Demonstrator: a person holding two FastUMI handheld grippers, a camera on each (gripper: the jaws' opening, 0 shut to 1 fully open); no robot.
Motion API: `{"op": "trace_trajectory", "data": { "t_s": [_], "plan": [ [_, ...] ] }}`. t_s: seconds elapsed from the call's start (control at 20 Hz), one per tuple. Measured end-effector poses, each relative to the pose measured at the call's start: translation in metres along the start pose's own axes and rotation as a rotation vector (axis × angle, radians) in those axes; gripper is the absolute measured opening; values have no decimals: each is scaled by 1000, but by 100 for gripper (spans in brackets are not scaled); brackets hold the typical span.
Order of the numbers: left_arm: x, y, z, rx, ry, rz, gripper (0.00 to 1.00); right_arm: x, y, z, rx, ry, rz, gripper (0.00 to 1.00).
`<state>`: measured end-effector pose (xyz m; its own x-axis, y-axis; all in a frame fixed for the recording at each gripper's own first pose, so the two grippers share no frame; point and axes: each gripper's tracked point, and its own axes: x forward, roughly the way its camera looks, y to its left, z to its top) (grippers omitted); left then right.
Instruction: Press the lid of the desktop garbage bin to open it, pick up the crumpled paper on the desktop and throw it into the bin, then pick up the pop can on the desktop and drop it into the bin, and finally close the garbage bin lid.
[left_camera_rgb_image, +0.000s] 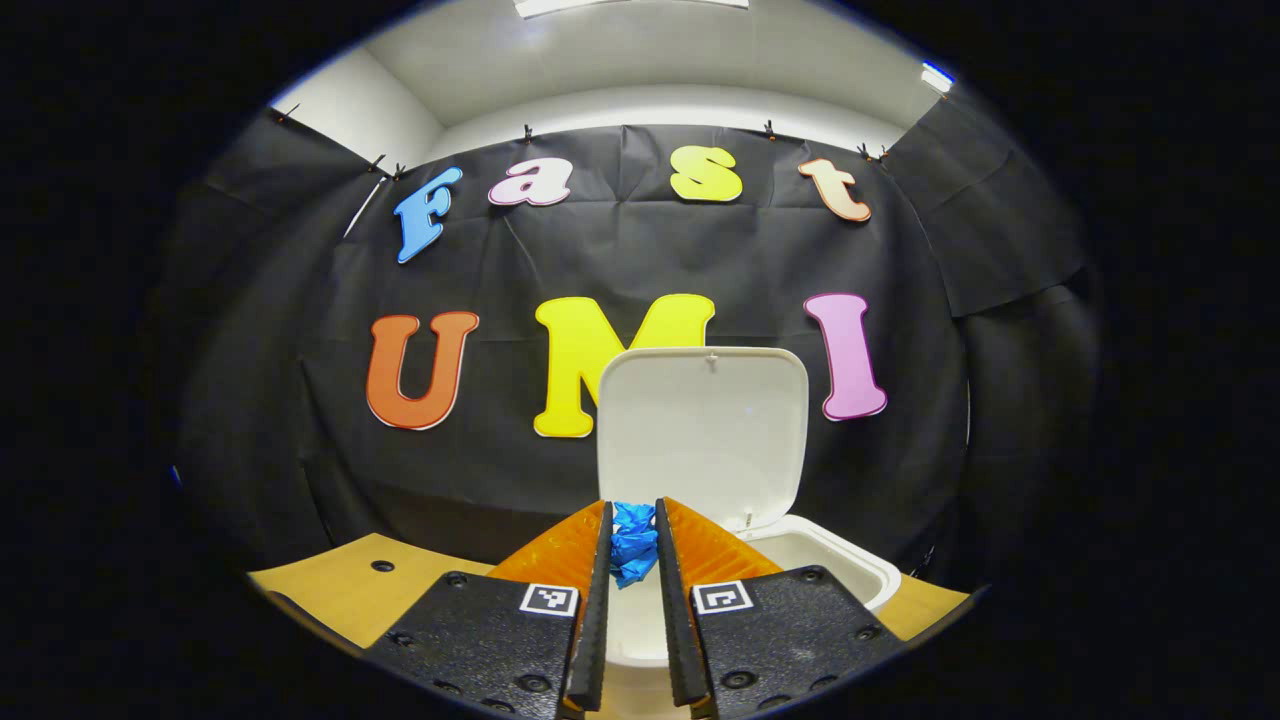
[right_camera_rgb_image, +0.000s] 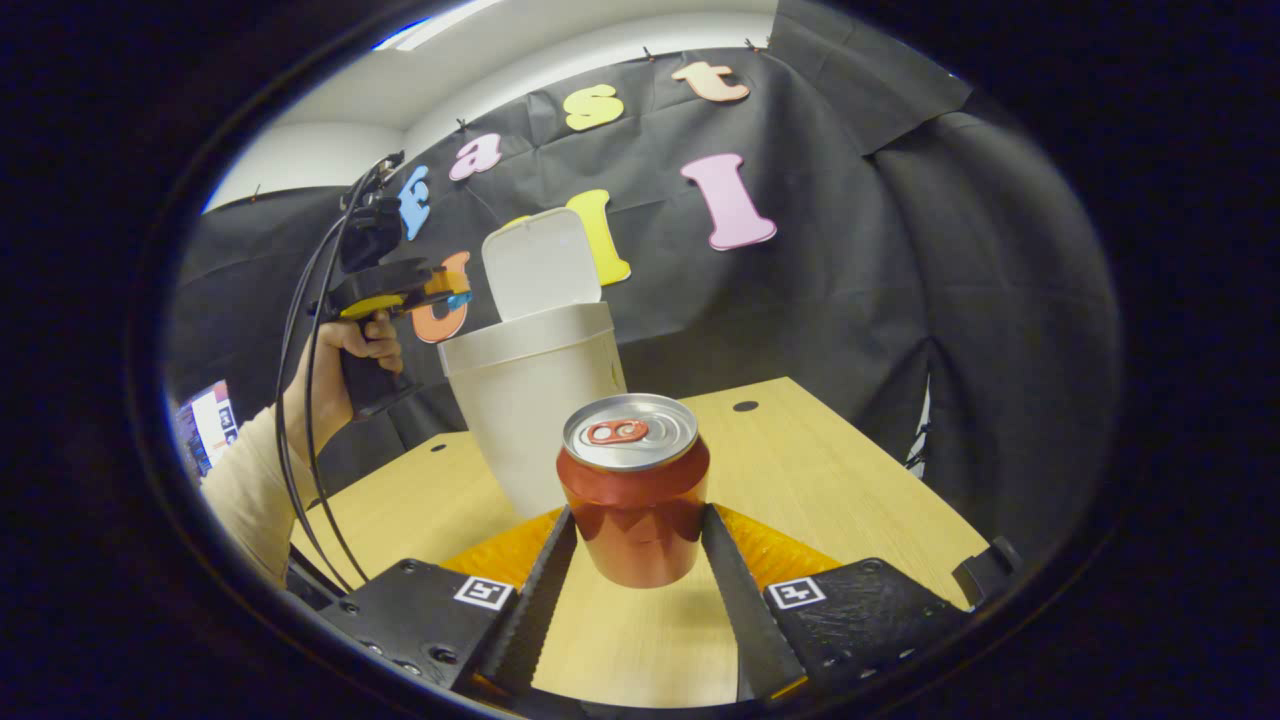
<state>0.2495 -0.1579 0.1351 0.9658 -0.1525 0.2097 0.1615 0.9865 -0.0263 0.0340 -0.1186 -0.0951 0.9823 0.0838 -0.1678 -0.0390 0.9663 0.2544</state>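
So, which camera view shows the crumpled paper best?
The left gripper view: the blue crumpled paper sits close up between the left gripper fingers, above the open bin. In the right gripper view, that gripper is far off beside the raised lid, with only a small blue bit at its tip.

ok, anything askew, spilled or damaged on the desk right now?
Nothing stands out. The bin stands upright on the desk with its lid open, the left claw holds the blue crumpled paper over the opening, and the pop can sits upright and undented between the right claw fingers.
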Motion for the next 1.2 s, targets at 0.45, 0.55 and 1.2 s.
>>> {"op": "trace_trajectory", "data": {
  "t_s": [0.45,0.55,1.2],
  "plan": [
    [17,-52,-18,42,43,-57,70,7,-47,-4,60,-1,-69,77],
    [13,-71,-20,40,58,-120,93,5,-53,-3,50,-7,-91,77],
    [-115,-23,6,2,44,-15,98,-30,-55,14,-81,-116,-165,77]
  ]
}}
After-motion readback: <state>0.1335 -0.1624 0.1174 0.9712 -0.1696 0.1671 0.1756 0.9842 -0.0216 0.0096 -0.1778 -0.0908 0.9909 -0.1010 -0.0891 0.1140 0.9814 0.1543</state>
